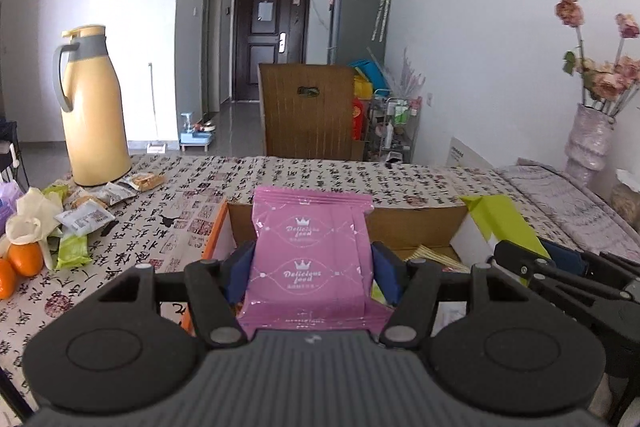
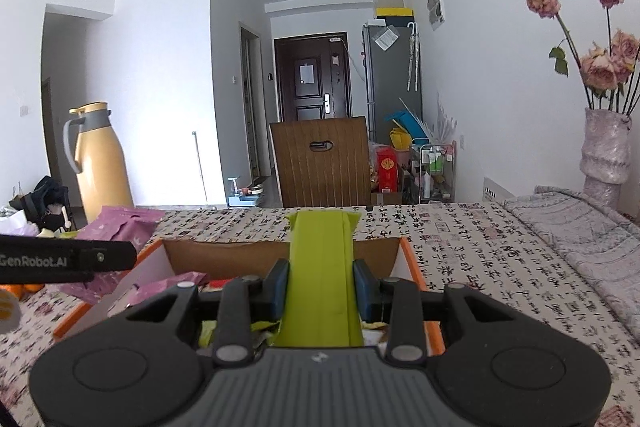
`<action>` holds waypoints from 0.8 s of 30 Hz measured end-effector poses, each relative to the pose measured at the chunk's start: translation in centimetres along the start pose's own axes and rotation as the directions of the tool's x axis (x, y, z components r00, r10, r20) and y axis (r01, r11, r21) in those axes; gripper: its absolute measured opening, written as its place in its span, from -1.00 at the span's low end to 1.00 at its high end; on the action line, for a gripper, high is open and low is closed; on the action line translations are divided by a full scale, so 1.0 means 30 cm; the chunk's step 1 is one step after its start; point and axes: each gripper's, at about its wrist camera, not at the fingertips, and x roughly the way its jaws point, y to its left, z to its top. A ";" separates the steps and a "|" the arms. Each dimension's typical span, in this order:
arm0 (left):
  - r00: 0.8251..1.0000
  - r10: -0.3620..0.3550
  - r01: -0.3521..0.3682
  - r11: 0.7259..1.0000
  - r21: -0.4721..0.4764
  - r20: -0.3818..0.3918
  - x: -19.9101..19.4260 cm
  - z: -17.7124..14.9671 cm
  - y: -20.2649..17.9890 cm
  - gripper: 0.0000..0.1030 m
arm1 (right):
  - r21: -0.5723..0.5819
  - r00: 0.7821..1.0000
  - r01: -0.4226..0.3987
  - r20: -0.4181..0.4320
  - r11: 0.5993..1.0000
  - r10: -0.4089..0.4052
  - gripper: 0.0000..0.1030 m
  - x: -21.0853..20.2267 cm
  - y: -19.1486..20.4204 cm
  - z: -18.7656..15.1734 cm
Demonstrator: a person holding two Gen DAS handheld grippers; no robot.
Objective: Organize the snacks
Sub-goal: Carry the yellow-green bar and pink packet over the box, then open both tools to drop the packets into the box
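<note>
Holding a pink snack packet (image 1: 310,259) upright, the left hand-held gripper (image 1: 314,269) fills the lower centre of the left wrist view, its blue pads pressed on both edges of the glossy film, which carries white crown prints. Behind it lies an open cardboard box (image 1: 416,223) with an orange rim, on a bench (image 1: 360,179) covered by cloth printed with black calligraphy. At the left edge lie loose snack packets (image 1: 82,219) and oranges (image 1: 24,259), in front of a smooth yellow thermos jug (image 1: 94,115).

In the right wrist view the right hand-held gripper (image 2: 320,287) is clamped on a long lime-green packet (image 2: 320,279), matte and flat, standing over the same box (image 2: 280,259). Other wrappers already lie inside it. At the right stands a vase of dried roses (image 2: 606,151).

I judge the step is bringing both packets to the box. To do it well, lower each one below the rim before opening, lay them flat beside the others, and keep the two grippers apart, since thin film slips and crumples easily.
</note>
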 end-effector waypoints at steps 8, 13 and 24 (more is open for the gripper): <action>0.997 -0.011 0.010 1.000 -0.021 -0.071 0.117 -0.049 0.034 0.24 | 0.014 0.997 -0.006 -0.071 1.000 0.007 -0.36 0.094 -0.022 -0.055; 0.999 -0.007 0.006 0.999 -0.035 -0.047 0.100 -0.056 0.047 0.75 | 0.023 0.996 0.008 -0.083 1.000 -0.006 -0.29 0.097 -0.025 -0.067; 0.999 0.033 -0.035 0.998 -0.057 -0.027 0.091 -0.055 0.052 1.00 | 0.089 0.999 0.018 -0.039 0.996 -0.015 1.00 0.068 -0.075 -0.068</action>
